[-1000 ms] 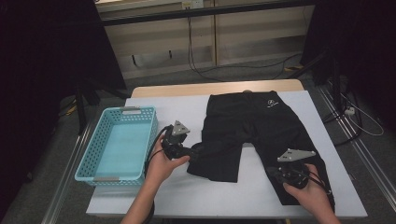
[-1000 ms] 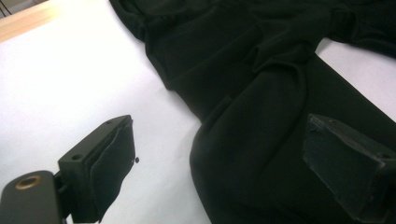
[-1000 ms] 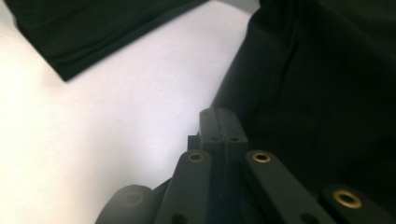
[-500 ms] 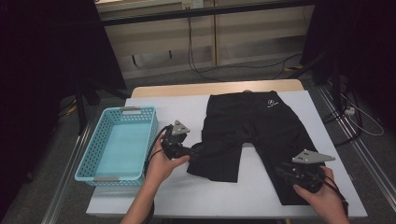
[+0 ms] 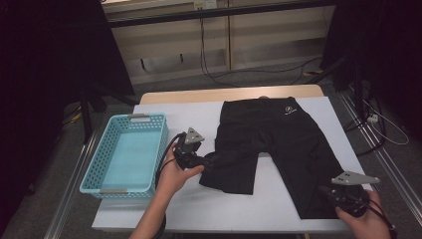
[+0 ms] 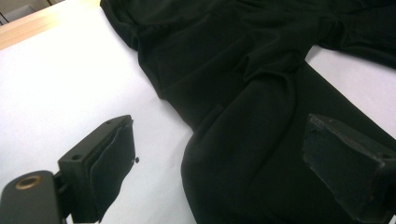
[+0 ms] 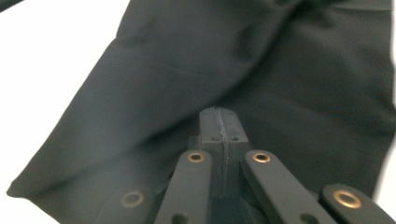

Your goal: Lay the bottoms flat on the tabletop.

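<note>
Jaws of the right gripper (image 5: 329,191) have just closed, now farther right on the shorts (image 5: 278,144); left gripper (image 5: 206,160) open.

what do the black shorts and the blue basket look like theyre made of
The black shorts look like a thin, matte stretch knit: they lie in soft folds with a faint sheen, though the exact fibre can't be told. The blue basket looks like moulded plastic: rigid walls pierced by a regular grid of holes, evenly coloured.

White logo, unreadable, on shorts (image 5: 278,144).
</note>
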The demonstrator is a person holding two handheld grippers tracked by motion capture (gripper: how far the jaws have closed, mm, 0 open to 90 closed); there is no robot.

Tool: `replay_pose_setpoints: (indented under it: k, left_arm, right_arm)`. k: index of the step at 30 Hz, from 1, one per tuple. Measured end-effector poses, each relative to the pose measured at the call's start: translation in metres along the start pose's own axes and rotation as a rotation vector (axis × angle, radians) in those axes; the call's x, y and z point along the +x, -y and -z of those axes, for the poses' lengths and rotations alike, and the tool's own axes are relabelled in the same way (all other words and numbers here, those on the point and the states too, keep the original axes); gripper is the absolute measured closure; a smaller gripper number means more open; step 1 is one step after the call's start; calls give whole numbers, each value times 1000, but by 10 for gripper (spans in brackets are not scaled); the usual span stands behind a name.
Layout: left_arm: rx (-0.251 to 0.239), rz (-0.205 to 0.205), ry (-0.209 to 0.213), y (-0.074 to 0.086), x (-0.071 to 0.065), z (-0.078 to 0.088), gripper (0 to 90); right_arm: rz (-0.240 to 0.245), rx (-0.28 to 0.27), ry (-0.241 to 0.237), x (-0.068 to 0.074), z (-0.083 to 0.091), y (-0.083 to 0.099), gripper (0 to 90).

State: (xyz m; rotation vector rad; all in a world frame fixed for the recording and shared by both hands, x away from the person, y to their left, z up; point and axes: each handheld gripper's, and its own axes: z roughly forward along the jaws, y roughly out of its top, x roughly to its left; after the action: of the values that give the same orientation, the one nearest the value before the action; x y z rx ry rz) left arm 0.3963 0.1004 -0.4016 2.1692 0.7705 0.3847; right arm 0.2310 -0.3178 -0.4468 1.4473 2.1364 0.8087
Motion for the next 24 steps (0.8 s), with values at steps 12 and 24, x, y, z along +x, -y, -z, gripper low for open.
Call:
replay_pose_setpoints:
  k: [12, 24]
  left_arm:
    - [4, -8, -2, 0, 0, -1, 98]
    - [-7, -3, -7, -1, 2, 0, 98]
  right_arm:
    - [-7, -55, -23, 6, 9, 0, 789]
    - [29, -6, -108, 23, -4, 2, 900]
